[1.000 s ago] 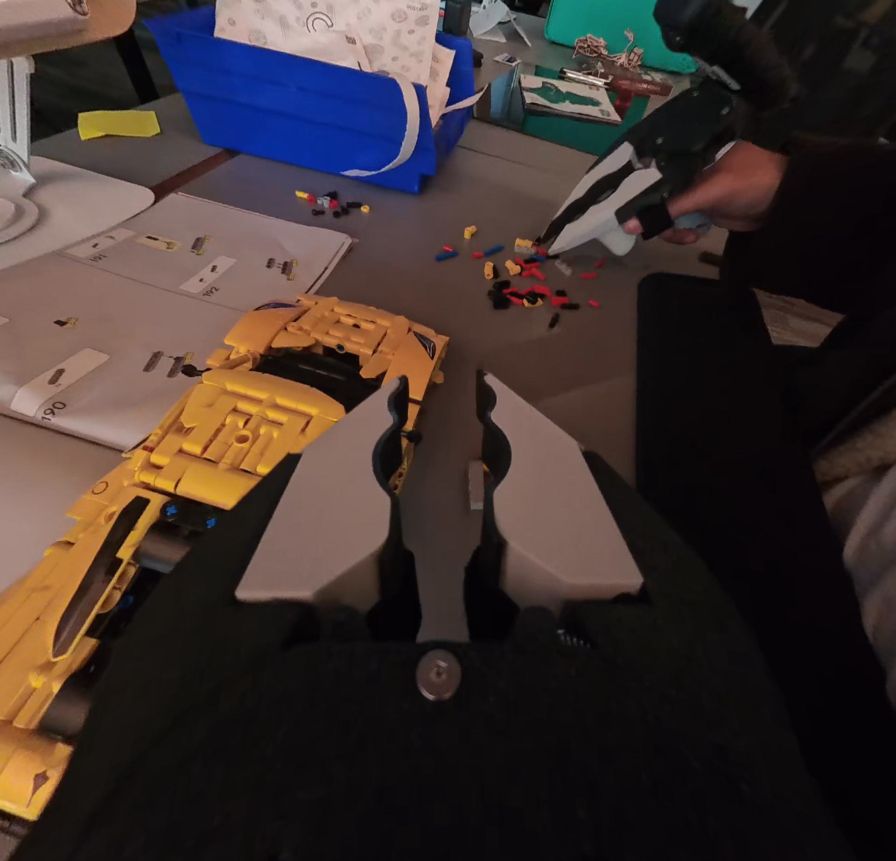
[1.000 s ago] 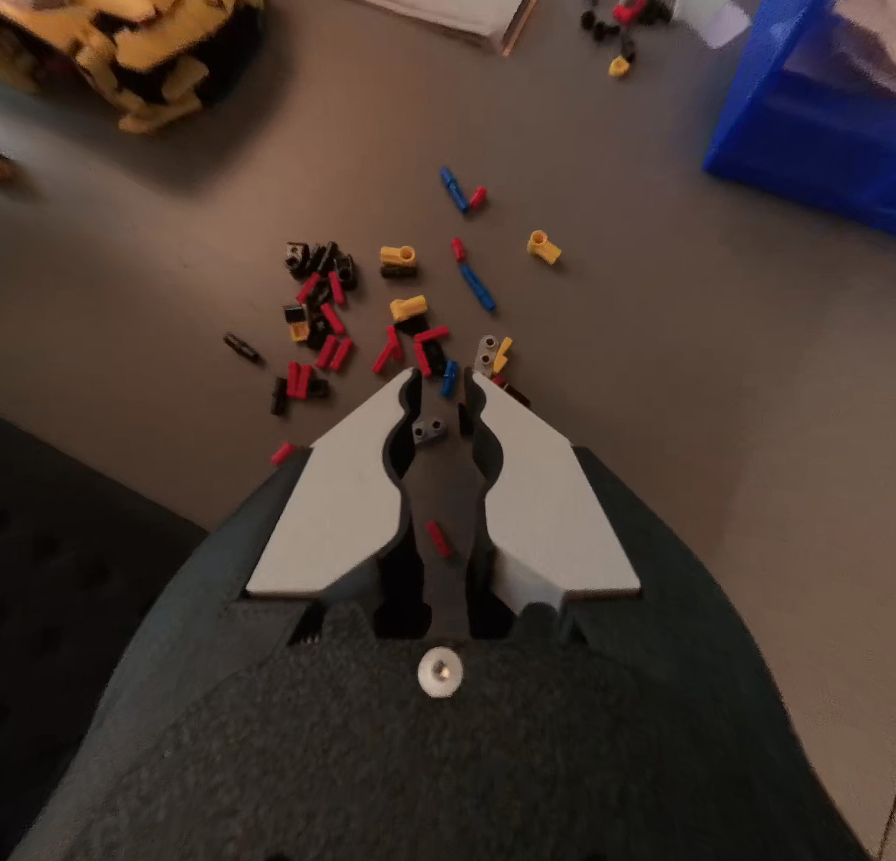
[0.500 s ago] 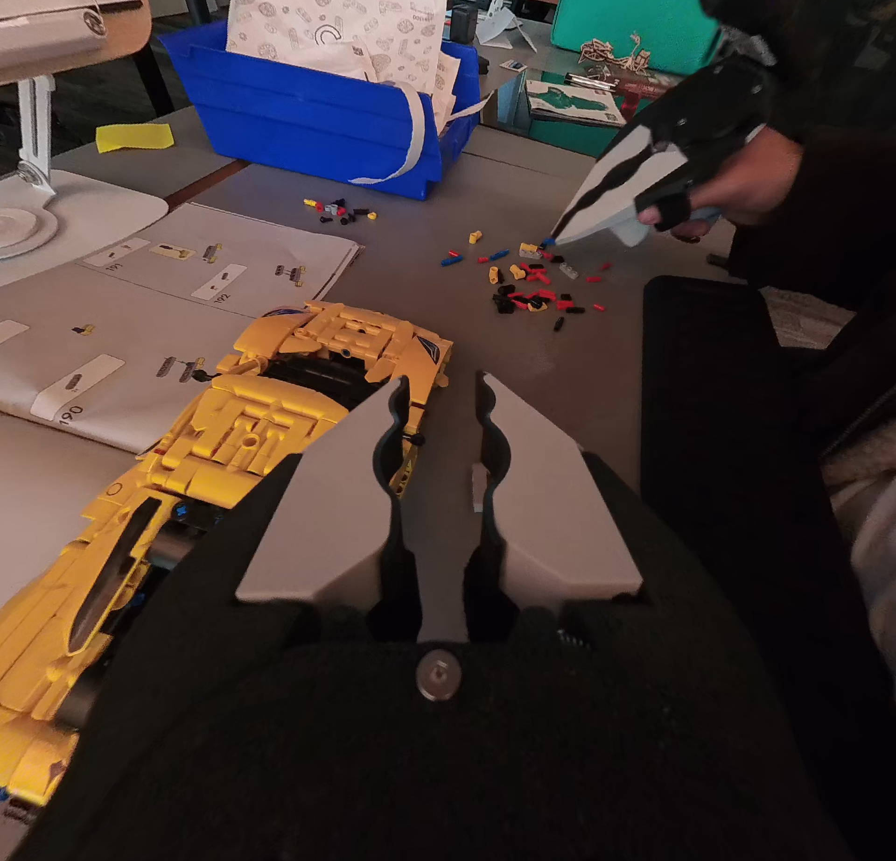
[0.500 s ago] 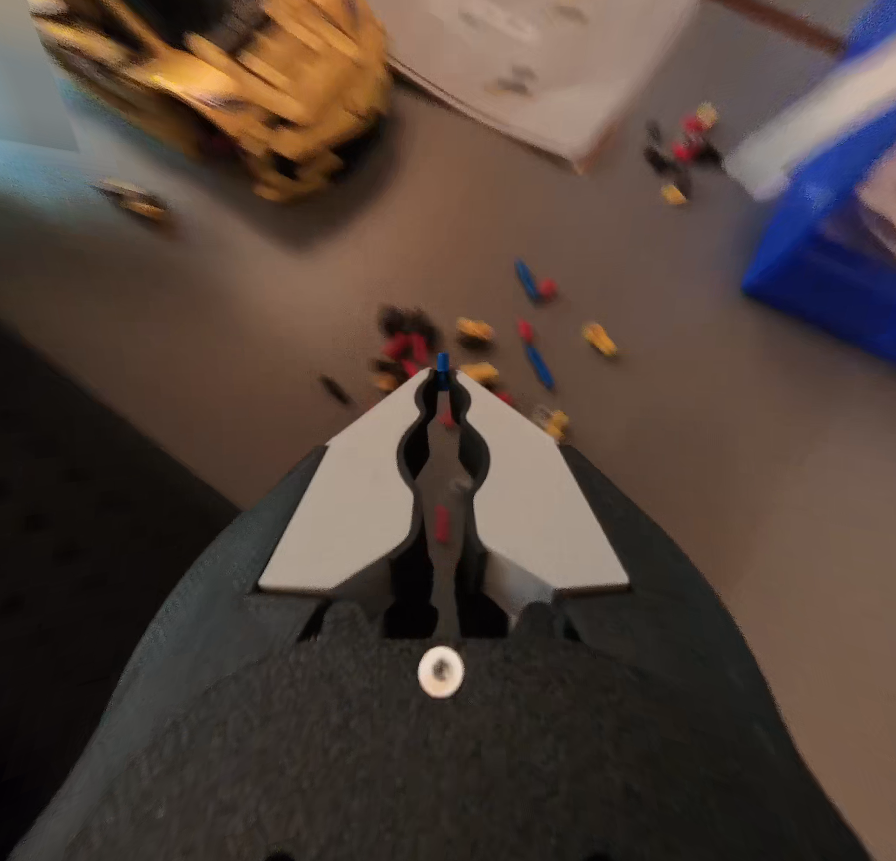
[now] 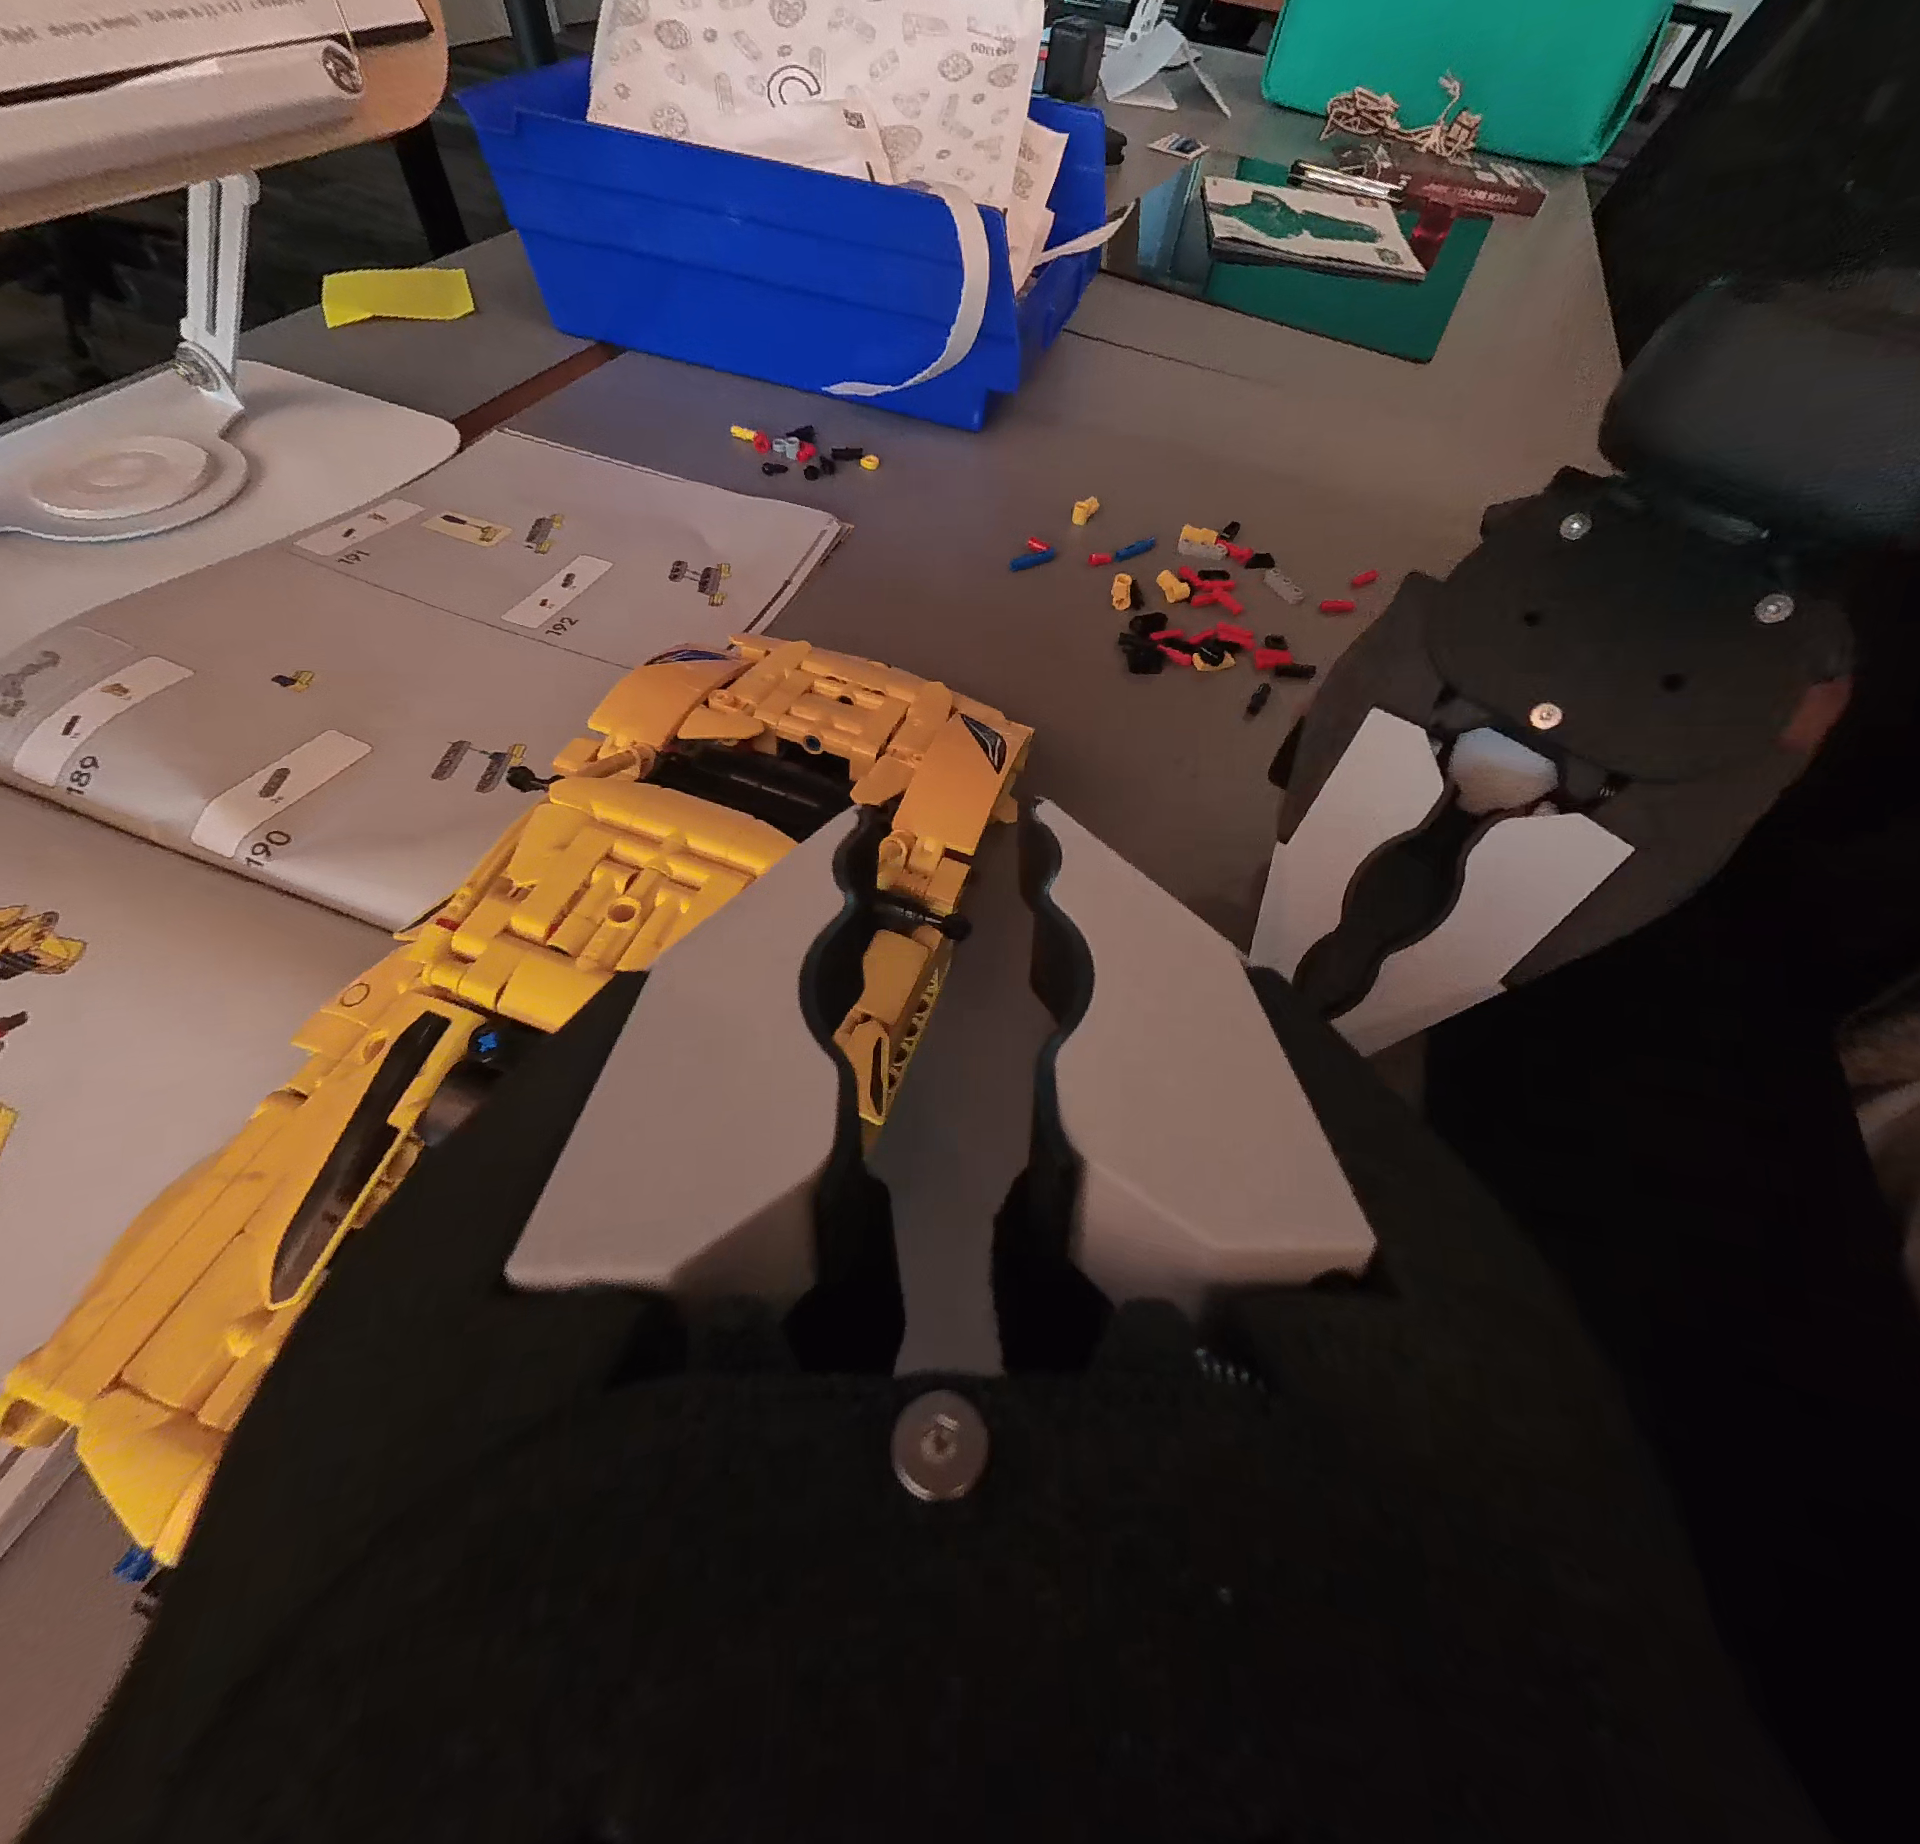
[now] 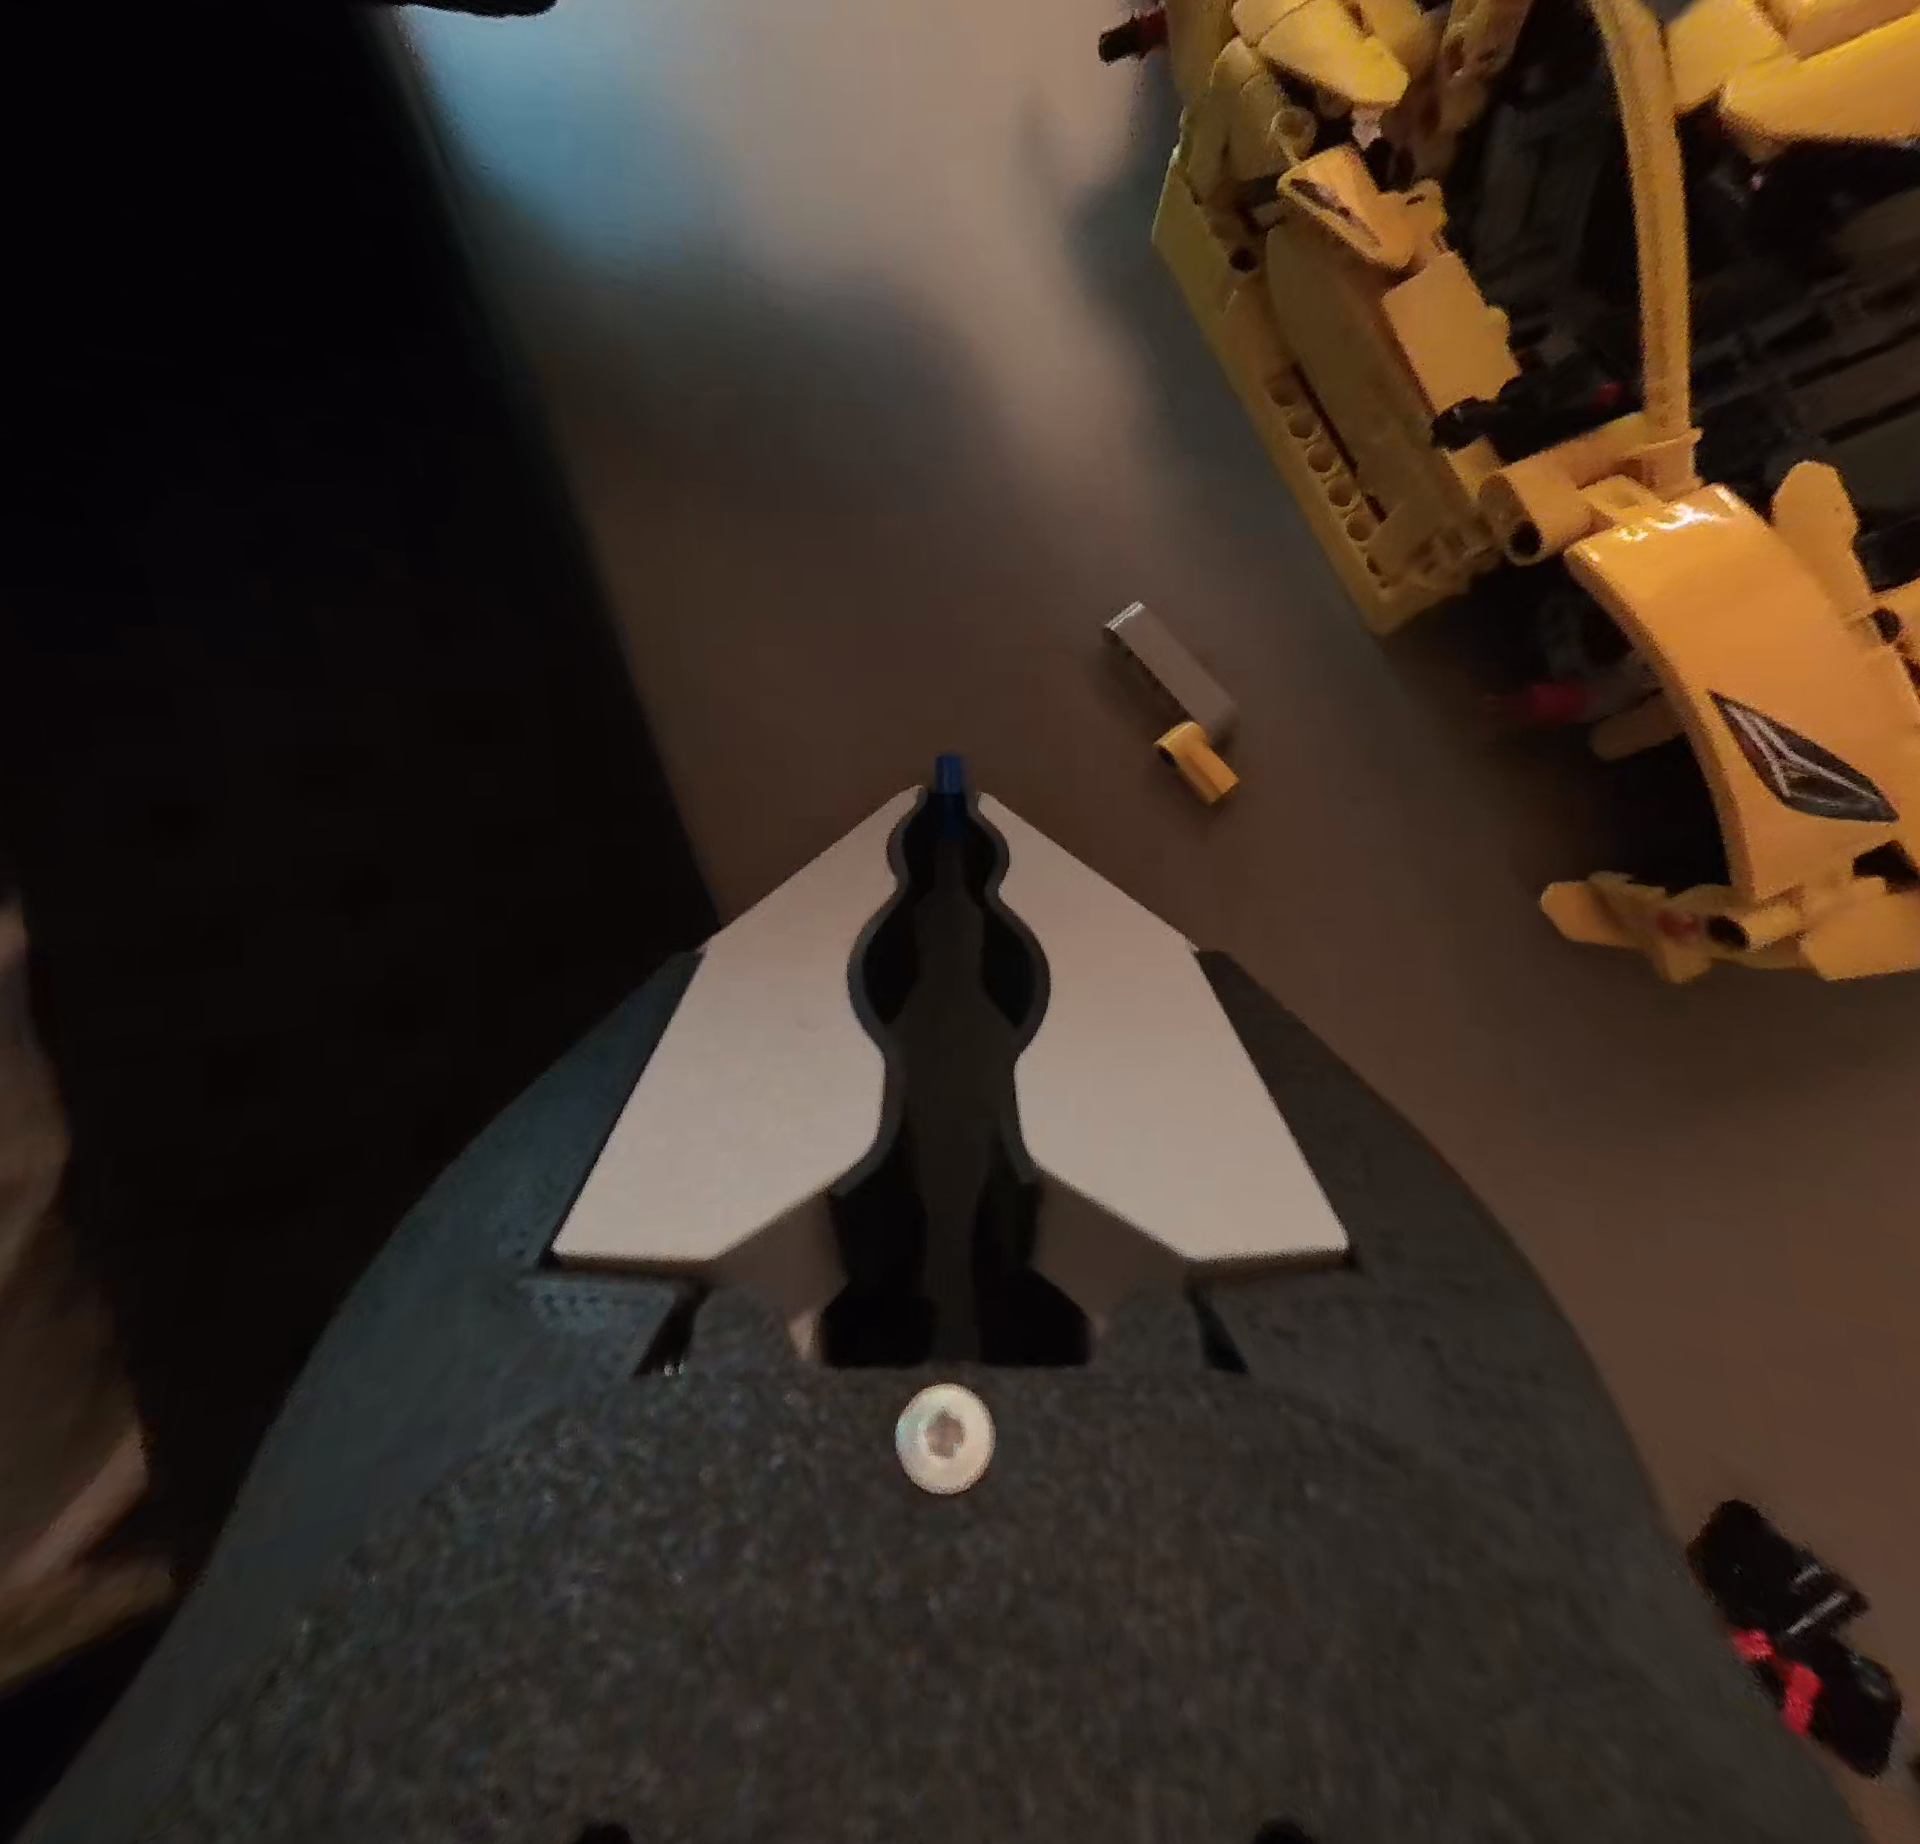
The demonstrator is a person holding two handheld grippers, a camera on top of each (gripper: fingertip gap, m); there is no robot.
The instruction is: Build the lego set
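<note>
The yellow lego car (image 5: 623,911) lies on the grey table, nose toward the far side. My left gripper (image 5: 945,823) is open and empty, hovering over the car's right flank. My right gripper (image 6: 948,807) is shut on a small blue pin (image 6: 948,778) that sticks out past its tips. It hangs above the table just right of the car (image 6: 1558,340). It also shows in the left wrist view (image 5: 1455,859), tips pointing down beside my left gripper. A grey piece with a yellow pin (image 6: 1169,688) lies on the table between the right gripper and the car.
A pile of loose red, black, yellow and blue pieces (image 5: 1205,610) lies beyond the car, a smaller pile (image 5: 805,449) by the blue bin (image 5: 769,256). The open instruction booklet (image 5: 364,672) and a white lamp base (image 5: 156,454) are at left. Dark fabric covers the right. About 12 cm separates my left fingertips from my right.
My right gripper shut on a blue pin at the pile, lifted it and swung over beside the car and my left gripper. The left gripper stayed open and shifted slightly over the car.
</note>
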